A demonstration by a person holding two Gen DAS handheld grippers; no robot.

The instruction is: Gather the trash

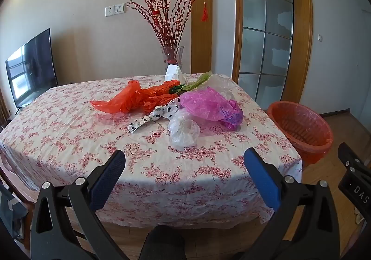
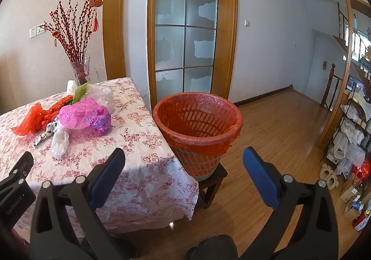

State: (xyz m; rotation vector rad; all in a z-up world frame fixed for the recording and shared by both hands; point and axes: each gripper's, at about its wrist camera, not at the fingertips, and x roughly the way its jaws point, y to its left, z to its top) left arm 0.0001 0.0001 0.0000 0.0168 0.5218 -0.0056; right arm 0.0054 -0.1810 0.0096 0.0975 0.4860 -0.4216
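Note:
A pile of trash lies on the flowered tablecloth (image 1: 69, 134): an orange plastic bag (image 1: 132, 98), a pink plastic bag (image 1: 208, 104), a clear crumpled bag (image 1: 184, 130), a dotted white strip (image 1: 153, 118) and green leaves (image 1: 197, 81). The same pile shows in the right wrist view, with the pink bag (image 2: 81, 113) and the orange bag (image 2: 37, 118). An orange-lined waste basket (image 2: 197, 120) stands on a low stool to the right of the table. My left gripper (image 1: 184, 162) hangs open over the table's near edge, well short of the pile. My right gripper (image 2: 184, 160) is open, empty, in front of the basket.
A glass vase (image 1: 172, 58) of red branches and a white tissue pack (image 1: 172, 72) stand at the table's far edge. A television (image 1: 32, 67) is at the left. Behind the basket is a glass-paned door (image 2: 185, 35). Shelves of bags and boxes (image 2: 352, 134) line the right over wooden floor (image 2: 278, 134).

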